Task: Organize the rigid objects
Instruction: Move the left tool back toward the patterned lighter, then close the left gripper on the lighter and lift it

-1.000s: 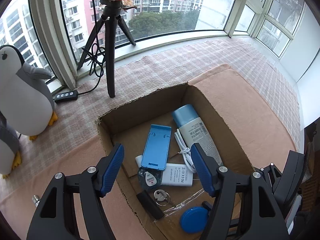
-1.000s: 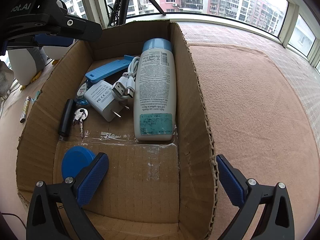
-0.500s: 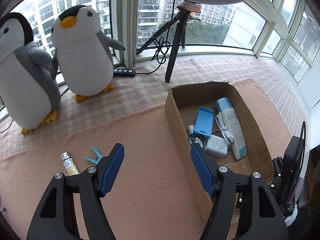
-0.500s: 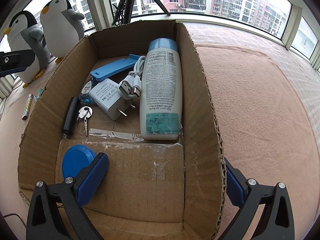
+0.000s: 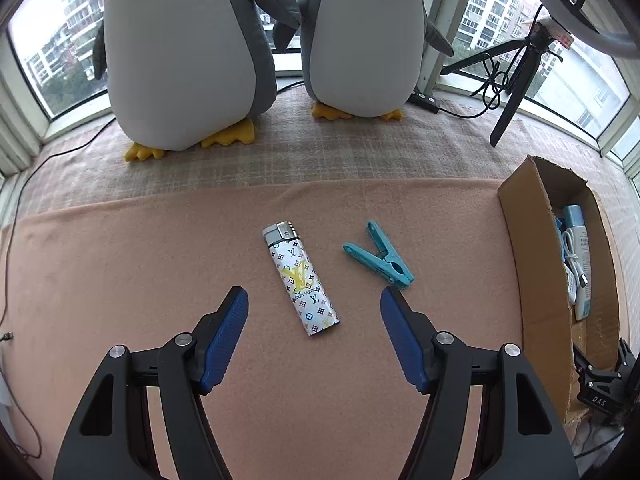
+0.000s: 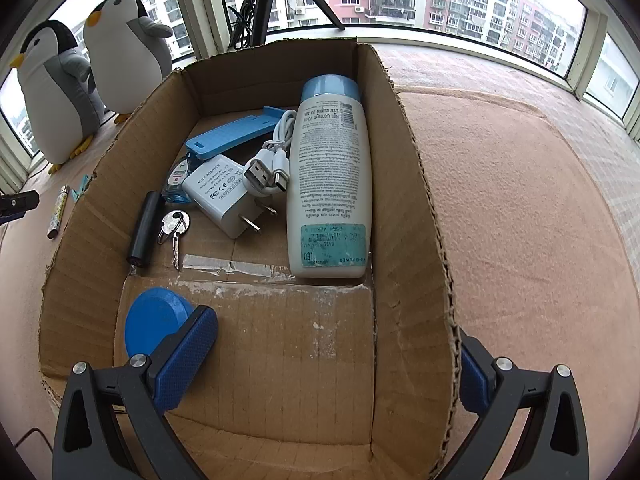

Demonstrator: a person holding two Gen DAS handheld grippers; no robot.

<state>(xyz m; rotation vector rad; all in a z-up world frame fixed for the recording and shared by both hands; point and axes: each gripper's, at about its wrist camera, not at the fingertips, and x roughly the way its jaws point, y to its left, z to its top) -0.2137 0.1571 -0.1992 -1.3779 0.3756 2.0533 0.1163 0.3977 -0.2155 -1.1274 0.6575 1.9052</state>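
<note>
Lighter, the white monogram-printed plastic one point(image 5: 301, 278), is lying left of the brown cardboard box point(image 5: 536, 264); you are hovering the left claw point(image 5: 314, 306) wide over it, needing to descend and close.

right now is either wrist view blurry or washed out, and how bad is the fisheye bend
Left wrist view: sharp, the lighter print is readable; soft daylight, faint shadows; sky through the windows is blown out; window frames bow at the edges. Right wrist view: also sharp, bottle text legible; the cardboard box walls bulge outward, dark corners.
</note>
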